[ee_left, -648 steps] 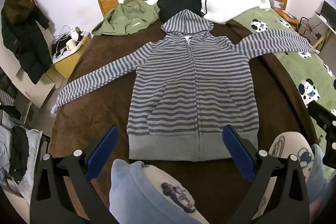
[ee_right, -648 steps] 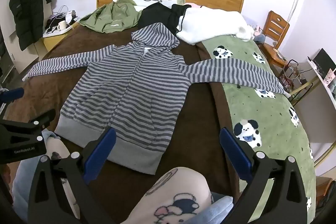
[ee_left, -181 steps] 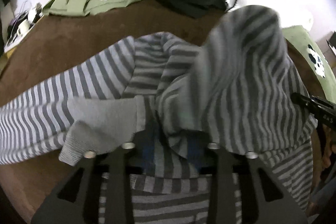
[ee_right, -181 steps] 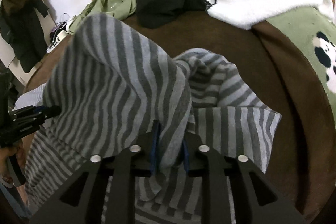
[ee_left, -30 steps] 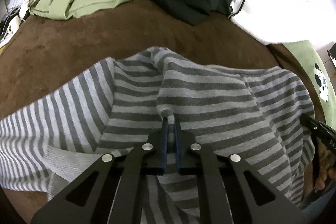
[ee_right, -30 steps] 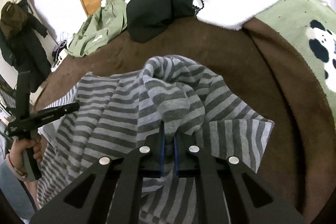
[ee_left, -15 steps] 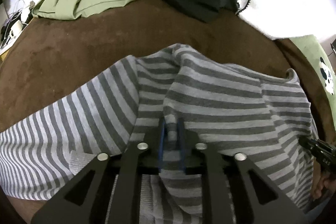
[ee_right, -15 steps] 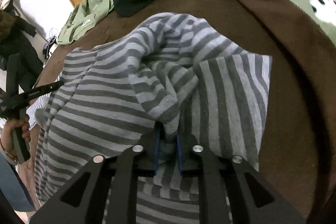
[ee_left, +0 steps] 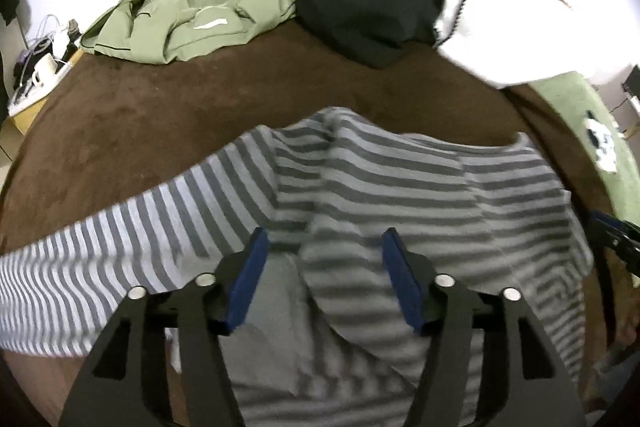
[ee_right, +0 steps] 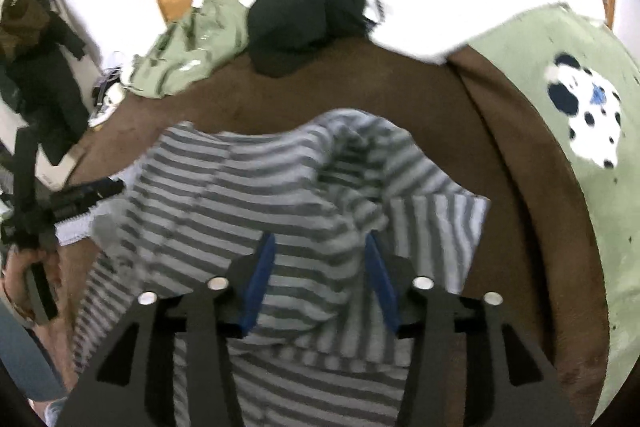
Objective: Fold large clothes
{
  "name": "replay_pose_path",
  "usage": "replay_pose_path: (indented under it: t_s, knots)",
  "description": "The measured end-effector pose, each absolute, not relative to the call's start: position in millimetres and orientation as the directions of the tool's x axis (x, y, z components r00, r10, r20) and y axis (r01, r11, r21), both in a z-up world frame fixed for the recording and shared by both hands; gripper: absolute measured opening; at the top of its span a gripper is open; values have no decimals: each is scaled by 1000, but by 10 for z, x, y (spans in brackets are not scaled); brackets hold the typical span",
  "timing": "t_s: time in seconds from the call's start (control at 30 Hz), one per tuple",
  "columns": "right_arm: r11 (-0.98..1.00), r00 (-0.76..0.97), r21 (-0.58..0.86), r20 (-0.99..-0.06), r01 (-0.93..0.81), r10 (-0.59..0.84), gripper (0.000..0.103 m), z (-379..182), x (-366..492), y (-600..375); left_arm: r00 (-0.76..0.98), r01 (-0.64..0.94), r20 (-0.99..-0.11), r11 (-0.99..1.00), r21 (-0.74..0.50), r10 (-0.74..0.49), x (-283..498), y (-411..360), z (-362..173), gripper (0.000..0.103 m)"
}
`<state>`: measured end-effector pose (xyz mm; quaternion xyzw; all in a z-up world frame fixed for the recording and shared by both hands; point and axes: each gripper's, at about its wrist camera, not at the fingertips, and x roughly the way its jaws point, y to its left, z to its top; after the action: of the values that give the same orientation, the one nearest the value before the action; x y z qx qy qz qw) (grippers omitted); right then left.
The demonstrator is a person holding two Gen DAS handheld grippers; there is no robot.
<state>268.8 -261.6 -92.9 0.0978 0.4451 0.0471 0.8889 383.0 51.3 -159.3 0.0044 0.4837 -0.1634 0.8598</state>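
Now that both claws, left claw (ee_left: pixel 323 277) and right claw (ee_right: pixel 318 277), have just been opening, empty, off the striped hoodie (ee_left: pixel 420 187), this fold's laid; next, tuck the left sleeve (ee_left: pixel 100 239).

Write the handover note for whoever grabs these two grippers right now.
Left gripper: open, jaws just opened, nothing pinched; striped fabric lies below.
Right gripper: open, jaws just opened, holding nothing.
Striped hoodie: on the brown blanket, bottom half folded up over the top, a little rumpled. One sleeve sticks out to the left.
Done: the bottom-to-top fold, just released.
Left: tuck that sleeve in, smooth the bundle, then probably the green jacket and black garment.
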Motion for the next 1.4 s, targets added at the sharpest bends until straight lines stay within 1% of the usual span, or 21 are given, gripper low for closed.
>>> replay_pose_path:
  t_s: [0.1, 0.13, 0.2, 0.23, 0.33, 0.5, 0.57, 0.6, 0.7, 0.8, 0.93, 1.0, 1.1, 1.17, 1.2, 1.3, 1.4]
  knots:
    - [971, 598, 233, -772, -47, 214, 50, -882, 2624, -2430, 467, 293, -824, 935, -197, -320, 3642, 427, -1568, 69]
    - [971, 594, 229, -773, -64, 221, 50, -894, 2611, -2376, 463, 299, -822, 931, -208, -332, 3565, 380, -1568, 73]
    - [972, 570, 216, -789, -92, 230, 50, -986, 2574, -2246, 450, 309, -820, 923, -229, -354, 3443, 289, -1593, 74]
    - [970, 556, 223, -796, -98, 239, 50, -1036, 2569, -2212, 445, 310, -821, 922, -234, -358, 3400, 255, -1611, 75]
    - [969, 523, 218, -817, -113, 244, 50, -1209, 2527, -2098, 426, 318, -835, 921, -223, -349, 3307, 152, -1689, 81]
    - [985, 466, 105, -871, -134, 157, 50, -1498, 2474, -1925, 401, 327, -856, 924, -199, -327, 3250, 89, -1873, 83]
    - [988, 446, 80, -885, -132, 131, 52, -1600, 2454, -1923, 378, 321, -868, 925, -203, -321, 3239, 120, -1986, 83]
    - [988, 441, 83, -888, -127, 131, 54, -1637, 2445, -1949, 366, 320, -871, 923, -214, -328, 3232, 150, -2036, 84]
    - [985, 434, 153, -884, -85, 175, 56, -1688, 2417, -2077, 351, 311, -876, 923, -225, -332, 3190, 264, -2171, 86]
    - [985, 436, 146, -884, -89, 170, 57, -1709, 2385, -2106, 358, 304, -866, 920, -245, -349, 3152, 338, -2199, 87]
    - [986, 434, 142, -886, -82, 164, 60, -1688, 2391, -2098, 373, 297, -858, 921, -251, -354, 3117, 363, -2173, 87]
    - [982, 442, 176, -877, -72, 189, 63, -1637, 2403, -2102, 382, 285, -851, 922, -263, -361, 3110, 383, -2136, 89]
    - [974, 467, 213, -855, -78, 225, 63, -1495, 2403, -2085, 396, 258, -842, 925, -279, -365, 3112, 461, -2056, 92]
    - [974, 489, 206, -842, -96, 226, 68, -1362, 2405, -2039, 435, 226, -827, 932, -283, -357, 3109, 562, -1932, 94]
    - [973, 499, 206, -835, -107, 232, 71, -1287, 2407, -2009, 456, 211, -817, 935, -287, -353, 3103, 624, -1868, 96]
    - [970, 514, 203, -822, -137, 245, 72, -1119, 2427, -1895, 506, 150, -789, 937, -316, -348, 3101, 896, -1669, 96]
    - [965, 518, 194, -816, -176, 258, 73, -998, 2470, -1747, 550, 75, -777, 944, -321, -308, 3088, 1249, -1515, 96]
